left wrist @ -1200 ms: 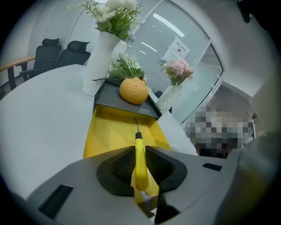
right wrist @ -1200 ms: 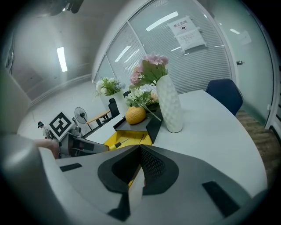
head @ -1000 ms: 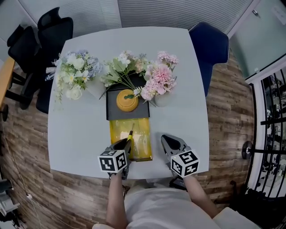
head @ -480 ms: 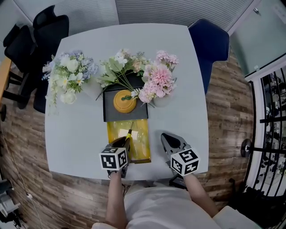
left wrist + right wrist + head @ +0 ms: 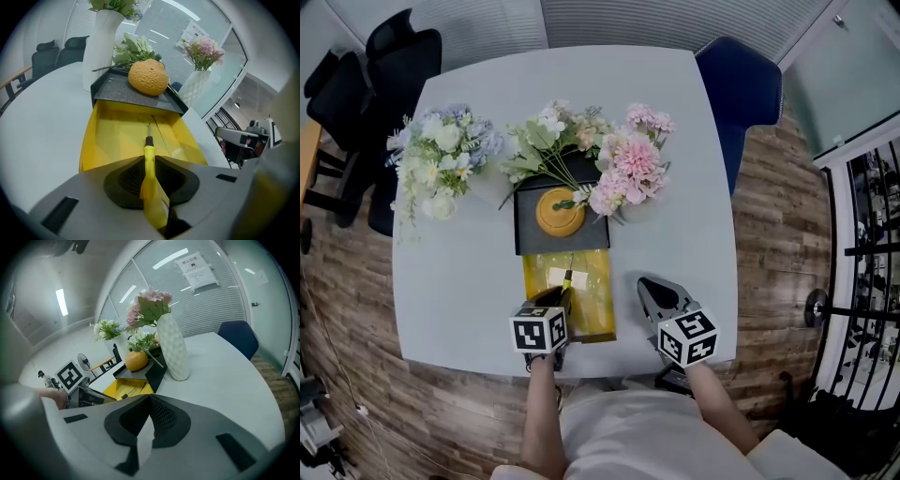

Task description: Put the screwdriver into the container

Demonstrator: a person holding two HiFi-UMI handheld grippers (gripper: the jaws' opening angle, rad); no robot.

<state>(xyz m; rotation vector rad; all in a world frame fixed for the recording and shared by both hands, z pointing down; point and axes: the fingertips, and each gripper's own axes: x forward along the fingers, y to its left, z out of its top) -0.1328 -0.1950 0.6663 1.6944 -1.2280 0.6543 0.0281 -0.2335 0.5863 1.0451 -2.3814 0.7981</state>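
A screwdriver with a yellow handle and thin metal tip is clamped in my left gripper, which is shut on its handle. The tip points forward over the open yellow container. From the head view the left gripper hangs over the container's near left part, and the screwdriver sticks out above its floor. My right gripper rests to the right of the container, over the table. Its jaws are closed with nothing between them.
A black tray holding an orange gourd-like fruit adjoins the container's far end. Three vases of flowers stand behind it on the white table. A blue chair is at the far right, black chairs at the far left.
The left gripper with the screwdriver has edged slightly forward over the container. The right gripper stays where it was.
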